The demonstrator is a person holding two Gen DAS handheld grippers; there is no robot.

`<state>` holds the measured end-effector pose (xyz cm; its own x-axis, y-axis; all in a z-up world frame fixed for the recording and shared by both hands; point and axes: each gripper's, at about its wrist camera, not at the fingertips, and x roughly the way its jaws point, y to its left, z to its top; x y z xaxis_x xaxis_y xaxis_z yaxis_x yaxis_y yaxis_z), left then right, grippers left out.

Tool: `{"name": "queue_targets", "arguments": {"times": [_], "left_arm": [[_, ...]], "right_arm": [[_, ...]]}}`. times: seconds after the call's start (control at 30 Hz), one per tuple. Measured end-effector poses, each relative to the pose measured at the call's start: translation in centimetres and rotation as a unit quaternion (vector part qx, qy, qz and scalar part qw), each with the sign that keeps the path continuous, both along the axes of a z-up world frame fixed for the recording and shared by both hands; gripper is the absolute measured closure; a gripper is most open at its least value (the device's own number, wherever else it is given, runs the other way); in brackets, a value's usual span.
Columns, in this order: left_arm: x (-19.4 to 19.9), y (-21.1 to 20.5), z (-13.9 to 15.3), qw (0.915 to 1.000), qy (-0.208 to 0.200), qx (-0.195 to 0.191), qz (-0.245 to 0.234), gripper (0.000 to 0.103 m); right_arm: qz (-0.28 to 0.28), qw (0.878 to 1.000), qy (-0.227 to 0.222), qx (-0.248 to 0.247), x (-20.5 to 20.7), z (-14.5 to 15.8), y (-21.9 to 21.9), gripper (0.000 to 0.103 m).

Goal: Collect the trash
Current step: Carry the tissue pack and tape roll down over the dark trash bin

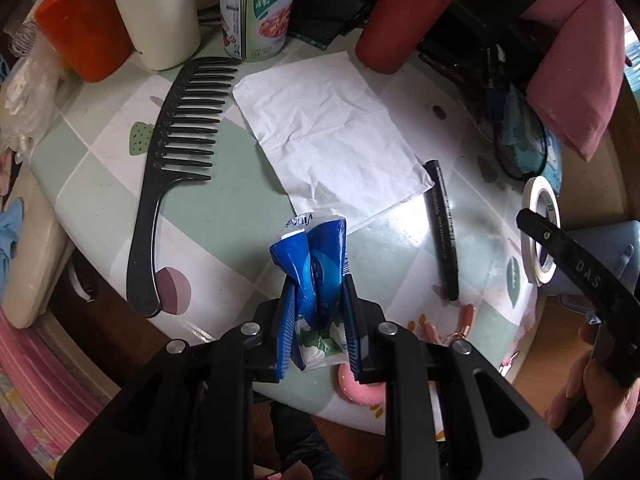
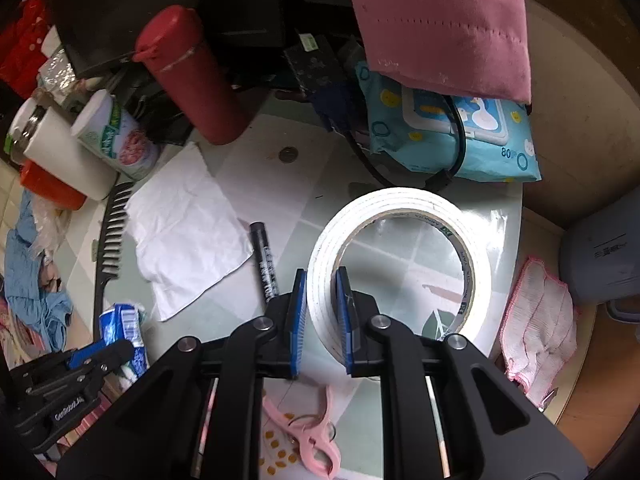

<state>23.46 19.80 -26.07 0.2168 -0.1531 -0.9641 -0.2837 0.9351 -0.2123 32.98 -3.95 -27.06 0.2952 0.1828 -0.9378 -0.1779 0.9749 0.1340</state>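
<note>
My left gripper (image 1: pixel 318 294) is shut on a crumpled blue and white wrapper (image 1: pixel 314 256) and holds it above the table's near edge; the wrapper also shows in the right wrist view (image 2: pixel 124 326), with the left gripper (image 2: pixel 100 354) on it. My right gripper (image 2: pixel 321 280) is shut on the wall of a white tape roll (image 2: pixel 400 268), one finger inside the ring and one outside; the roll also shows in the left wrist view (image 1: pixel 540 232). A white tissue (image 1: pixel 328 140) lies flat mid-table, and shows in the right wrist view (image 2: pixel 188 232).
A black comb (image 1: pixel 172 164), a black marker (image 1: pixel 442 228), a red bottle (image 2: pixel 192 76), a green and white can (image 1: pixel 260 8), a white bottle (image 1: pixel 156 12) and a wet-wipes pack (image 2: pixel 452 132) crowd the table. A grey bin (image 2: pixel 604 248) stands at the right. Pink scissors (image 2: pixel 312 440) lie near.
</note>
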Motion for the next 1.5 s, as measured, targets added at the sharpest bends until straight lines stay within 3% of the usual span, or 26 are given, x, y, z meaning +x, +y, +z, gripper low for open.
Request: {"name": "queue_targets", "arguments": {"times": [0.27,0.57,1.0,1.23,1.5], "left_arm": [[-0.8,-3.1,-0.3,0.9999,-0.014,0.002,0.002,0.081],[-4.5,-2.5,0.4,0.9997,-0.022,0.008,0.006,0.081],[-16.8,-0.5,0.1,0.9997,-0.021,0.003,-0.007,0.081],[-22.8,1.1,-1.3,0.9998,-0.015,0.013,-0.009,0.081],[-27.1,1.9,-4.8,0.9999,-0.004,0.012,-0.005,0.081]], "right_arm": [[0.017,1.000,-0.007,0.006,-2.3,1.6,0.4,0.088],[0.036,0.999,-0.013,0.018,-6.5,3.1,1.7,0.088],[0.044,0.999,-0.009,0.022,-19.2,3.8,5.8,0.088],[0.071,0.997,0.002,0.022,-26.8,2.5,8.4,0.088],[0.102,0.994,0.016,0.022,-32.2,-0.7,10.3,0.088]]}}
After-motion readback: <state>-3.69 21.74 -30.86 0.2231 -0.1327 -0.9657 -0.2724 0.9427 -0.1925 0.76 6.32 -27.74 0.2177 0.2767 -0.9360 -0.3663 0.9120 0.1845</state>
